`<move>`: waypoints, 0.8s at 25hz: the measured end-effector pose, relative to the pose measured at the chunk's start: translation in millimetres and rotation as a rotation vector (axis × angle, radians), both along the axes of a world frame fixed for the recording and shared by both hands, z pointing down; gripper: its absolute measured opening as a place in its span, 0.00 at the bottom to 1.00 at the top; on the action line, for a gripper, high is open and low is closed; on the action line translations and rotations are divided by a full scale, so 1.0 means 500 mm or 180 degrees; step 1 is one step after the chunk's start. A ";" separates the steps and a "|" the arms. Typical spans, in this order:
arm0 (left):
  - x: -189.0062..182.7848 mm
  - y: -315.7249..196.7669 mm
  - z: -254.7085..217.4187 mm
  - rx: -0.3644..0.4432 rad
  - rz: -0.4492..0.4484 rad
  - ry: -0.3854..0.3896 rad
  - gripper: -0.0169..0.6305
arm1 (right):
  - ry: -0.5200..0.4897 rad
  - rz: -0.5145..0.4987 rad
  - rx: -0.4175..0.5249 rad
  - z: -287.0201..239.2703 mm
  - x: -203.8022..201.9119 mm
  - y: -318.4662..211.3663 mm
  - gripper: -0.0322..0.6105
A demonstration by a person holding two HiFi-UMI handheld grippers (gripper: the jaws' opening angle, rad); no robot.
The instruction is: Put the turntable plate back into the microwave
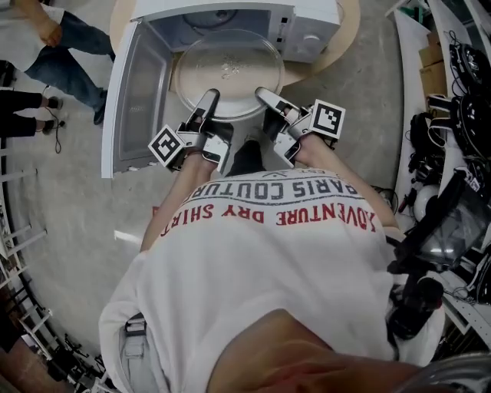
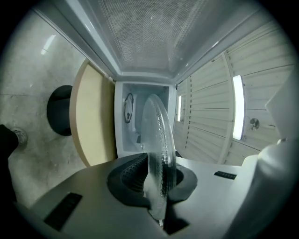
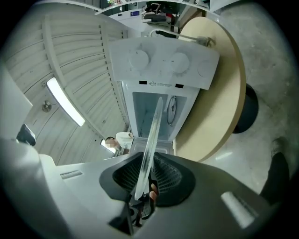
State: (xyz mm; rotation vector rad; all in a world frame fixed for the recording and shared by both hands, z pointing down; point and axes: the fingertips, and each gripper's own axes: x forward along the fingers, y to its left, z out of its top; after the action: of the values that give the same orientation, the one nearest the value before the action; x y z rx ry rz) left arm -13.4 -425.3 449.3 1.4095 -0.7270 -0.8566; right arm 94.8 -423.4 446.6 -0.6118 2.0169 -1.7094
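Head view, left to right:
- A bystander's legs (image 1: 54, 38) are seen at the far left, well clear of the work.
- The microwave (image 1: 230, 14) is set on a round wooden table (image 1: 349, 23). Its door (image 1: 129, 100) is swung fully open to the left.
- The left gripper (image 1: 207, 98) is clamped on the near-left rim of the turntable plate (image 1: 228, 69). Its marker cube (image 1: 165, 146) is carried just behind the jaws.
- The plate is held roughly level at the mouth of the open cavity and is carried only by the two grippers. How far in it sits cannot be told.
- The right gripper (image 1: 263, 94) is clamped on the near-right rim. Its marker cube (image 1: 328, 119) is angled outward.
- The control panel (image 1: 311, 34) is seen to the right of the cavity.
- Cables and gear (image 1: 460, 77) are piled at the far right.

Left gripper view:
- The table edge (image 2: 93, 121) is seen at the left, and the door mesh (image 2: 149, 32) fills the top.
- The plate (image 2: 159, 149) is seen edge-on, pinched between the ribbed pads of the gripper (image 2: 156, 184).
- The cavity (image 2: 140, 116) lies straight ahead, with a round fitting (image 2: 128, 108) inside.

Right gripper view:
- The plate (image 3: 152, 135) is seen edge-on as a thin line, gripped between the pads of the gripper (image 3: 147, 179).
- The knobs on the panel (image 3: 163, 63) are seen above the cavity (image 3: 156, 112), and the table (image 3: 219, 93) is at the right.
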 end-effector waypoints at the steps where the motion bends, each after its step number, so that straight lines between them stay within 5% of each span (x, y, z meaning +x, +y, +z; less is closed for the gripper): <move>1: -0.006 -0.030 0.009 0.0002 -0.0010 -0.0002 0.07 | 0.0002 -0.0001 -0.0006 0.009 -0.011 -0.026 0.11; 20: -0.083 -0.351 0.134 0.0022 -0.0256 -0.0011 0.07 | -0.0124 0.0175 -0.0192 0.134 -0.130 -0.312 0.11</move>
State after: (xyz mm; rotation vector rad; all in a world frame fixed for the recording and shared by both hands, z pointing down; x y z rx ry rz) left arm -54.7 -600.6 516.2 1.3959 -0.7884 -0.9200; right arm 29.7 -579.3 513.8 -0.6427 1.9104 -1.7417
